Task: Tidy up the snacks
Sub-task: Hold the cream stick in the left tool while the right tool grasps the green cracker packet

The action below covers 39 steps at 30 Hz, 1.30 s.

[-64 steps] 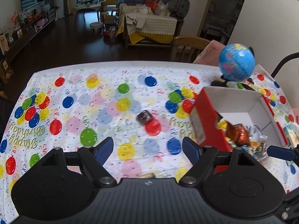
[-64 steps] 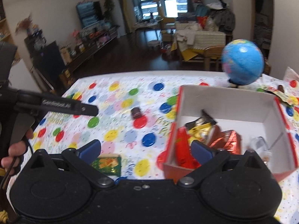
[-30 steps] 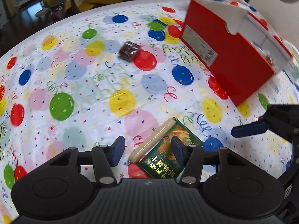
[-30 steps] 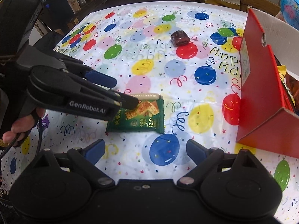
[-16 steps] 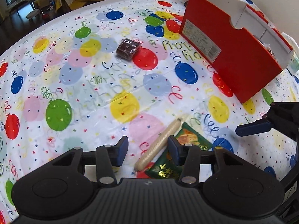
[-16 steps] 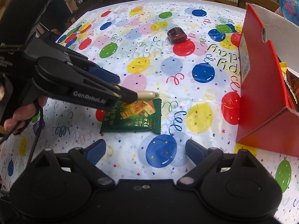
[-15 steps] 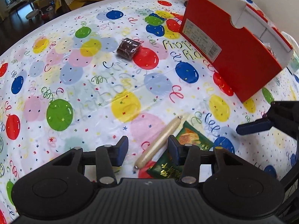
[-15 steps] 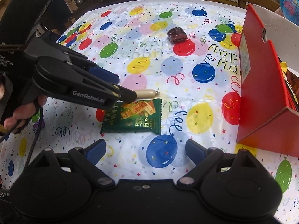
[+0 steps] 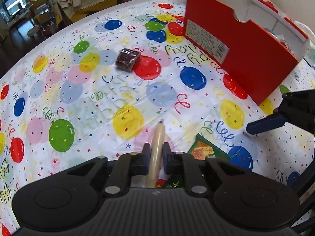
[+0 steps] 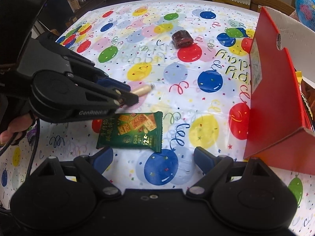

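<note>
My left gripper (image 9: 156, 149) is shut on a thin tan sausage stick (image 9: 158, 135), which pokes out ahead of the pads just over the balloon tablecloth. From the right wrist view the left gripper (image 10: 128, 96) comes in from the left with the stick (image 10: 142, 90) in its tips. My right gripper (image 10: 153, 157) is wide, its jaws closing slightly, and nothing touches the pads. A green cracker packet (image 10: 133, 131) lies flat just ahead of them. A dark brown wrapped snack (image 9: 127, 59) rests farther out. The red box (image 9: 236, 55) holding several snacks stands at the right.
The balloon-print tablecloth (image 9: 78, 102) covers the whole table. A blue globe (image 10: 305, 5) and a wooden chair (image 10: 271, 5) sit behind the red box. A person's hand (image 10: 13, 125) holds the left gripper's handle at the left edge.
The left gripper's jaws have closed onto the sausage stick, which now points straight ahead between the pads. The right gripper has stayed over the green packet.
</note>
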Available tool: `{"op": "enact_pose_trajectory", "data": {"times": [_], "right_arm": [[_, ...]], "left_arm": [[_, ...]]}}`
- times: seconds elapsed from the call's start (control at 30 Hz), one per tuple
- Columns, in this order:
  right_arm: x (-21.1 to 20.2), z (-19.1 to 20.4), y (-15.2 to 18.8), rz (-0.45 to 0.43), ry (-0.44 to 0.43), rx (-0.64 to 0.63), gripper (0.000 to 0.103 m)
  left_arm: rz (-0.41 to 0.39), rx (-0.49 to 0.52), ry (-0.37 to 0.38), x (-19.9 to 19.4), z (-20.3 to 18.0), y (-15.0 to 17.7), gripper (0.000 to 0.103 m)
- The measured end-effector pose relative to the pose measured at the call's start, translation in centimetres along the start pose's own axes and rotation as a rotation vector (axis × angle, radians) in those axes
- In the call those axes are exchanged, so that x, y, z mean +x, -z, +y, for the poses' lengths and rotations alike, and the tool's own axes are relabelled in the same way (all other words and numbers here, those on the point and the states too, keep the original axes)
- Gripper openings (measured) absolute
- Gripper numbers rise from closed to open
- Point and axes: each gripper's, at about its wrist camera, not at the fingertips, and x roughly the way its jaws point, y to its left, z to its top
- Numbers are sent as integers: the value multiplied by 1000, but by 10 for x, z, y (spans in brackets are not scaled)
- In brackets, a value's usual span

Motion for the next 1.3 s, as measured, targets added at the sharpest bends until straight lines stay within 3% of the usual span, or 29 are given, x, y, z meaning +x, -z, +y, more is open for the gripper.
{"op": "enact_pose_trajectory", "data": {"times": [0.1, 0.43, 0.6, 0.77, 0.9, 1.13, 1.3], "right_arm": [[1, 3, -2, -5, 1, -35, 89], [5, 10, -21, -34, 16, -273, 89], [11, 32, -20, 12, -14, -512, 85], [22, 56, -20, 61, -34, -745, 81], [32, 62, -26, 89, -70, -837, 78], [39, 53, -39, 141, -192, -836, 71], [35, 48, -38, 117, -183, -768, 57]], "left_arm": [[-3, -78, -1, -1, 12, 1, 10], [-45, -507, -14, -25, 83, 41, 10], [-73, -653, -27, -38, 97, 62, 10], [-80, -703, -26, -41, 92, 75, 10], [-79, -723, -19, -41, 92, 80, 10], [-82, -735, -12, -40, 93, 83, 10], [-79, -734, -13, -39, 93, 84, 10]]}}
